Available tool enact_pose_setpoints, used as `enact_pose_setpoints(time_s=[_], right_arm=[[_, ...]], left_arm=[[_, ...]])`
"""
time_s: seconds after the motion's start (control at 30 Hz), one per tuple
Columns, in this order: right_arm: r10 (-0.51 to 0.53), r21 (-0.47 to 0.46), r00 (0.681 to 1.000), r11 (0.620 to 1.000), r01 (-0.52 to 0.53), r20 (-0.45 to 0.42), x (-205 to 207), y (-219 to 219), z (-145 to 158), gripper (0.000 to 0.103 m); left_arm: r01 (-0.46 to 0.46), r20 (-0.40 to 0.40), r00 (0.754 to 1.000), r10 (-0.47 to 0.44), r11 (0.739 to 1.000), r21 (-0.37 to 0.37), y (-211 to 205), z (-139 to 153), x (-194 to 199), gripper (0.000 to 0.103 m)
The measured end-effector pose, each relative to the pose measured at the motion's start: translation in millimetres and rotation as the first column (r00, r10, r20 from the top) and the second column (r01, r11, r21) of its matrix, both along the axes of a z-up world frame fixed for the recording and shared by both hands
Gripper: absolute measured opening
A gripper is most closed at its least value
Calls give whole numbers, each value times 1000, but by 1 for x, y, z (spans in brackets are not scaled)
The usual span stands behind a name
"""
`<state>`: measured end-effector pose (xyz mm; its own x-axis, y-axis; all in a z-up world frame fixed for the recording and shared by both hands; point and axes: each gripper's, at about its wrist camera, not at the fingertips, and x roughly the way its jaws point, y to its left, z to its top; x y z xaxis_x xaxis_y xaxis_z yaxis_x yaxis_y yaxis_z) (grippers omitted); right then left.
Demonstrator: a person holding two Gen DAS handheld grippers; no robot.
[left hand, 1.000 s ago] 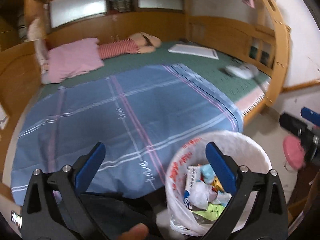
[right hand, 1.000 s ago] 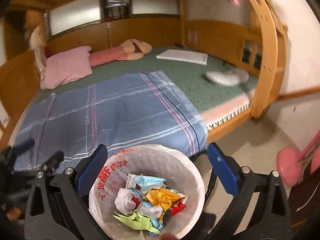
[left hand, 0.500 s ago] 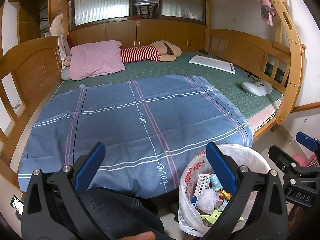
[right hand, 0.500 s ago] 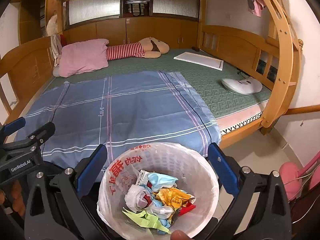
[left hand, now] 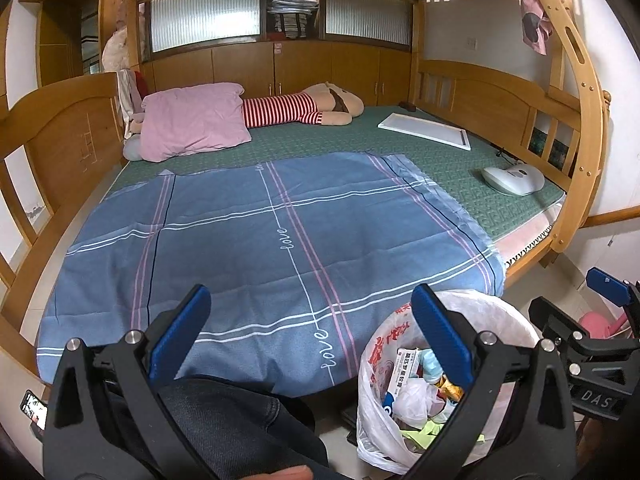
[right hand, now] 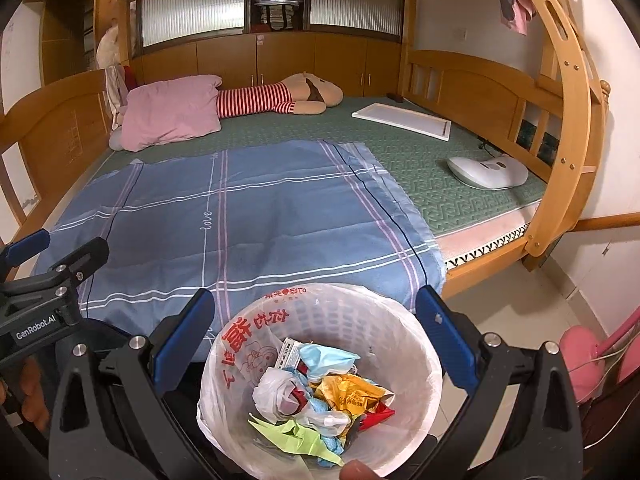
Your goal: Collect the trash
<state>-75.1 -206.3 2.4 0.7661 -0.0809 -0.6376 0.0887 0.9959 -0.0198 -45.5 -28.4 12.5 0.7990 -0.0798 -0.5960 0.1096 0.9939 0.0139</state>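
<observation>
A white bin with a plastic liner (right hand: 404,320) stands on the floor by the bed's near edge, holding several crumpled wrappers, a blue mask and green paper (right hand: 320,396). It also shows in the left wrist view (left hand: 508,316) at lower right. My right gripper (right hand: 316,320) is open and empty, held right above the bin. My left gripper (left hand: 308,316) is open and empty, over the blue blanket's (left hand: 280,240) near edge, left of the bin. Each gripper shows in the other's view, the right one (left hand: 592,332) and the left one (right hand: 44,256).
The bed has a green mat (left hand: 460,164), a pink pillow (left hand: 192,120), a striped plush doll (left hand: 304,106), a white board (left hand: 424,130) and a white device (left hand: 514,178). A wooden ladder post (left hand: 580,160) stands right. A pink object (right hand: 580,348) sits on the floor. My dark-trousered leg (left hand: 224,420) is below.
Both cameras have tilted up and steadied, so the bed shows more squarely. The bin has slid lower and to the right in the left view. Both grippers stay open.
</observation>
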Motion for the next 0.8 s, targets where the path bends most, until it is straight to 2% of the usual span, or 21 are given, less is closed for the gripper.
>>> enact_pose_setpoints(time_s=[0.8], right_arm=[[4, 1, 1000, 1000, -4, -6, 2, -3, -3, 98]], left_arm=[[1, 1, 1000, -1, 1000, -3, 1, 2, -1, 100]])
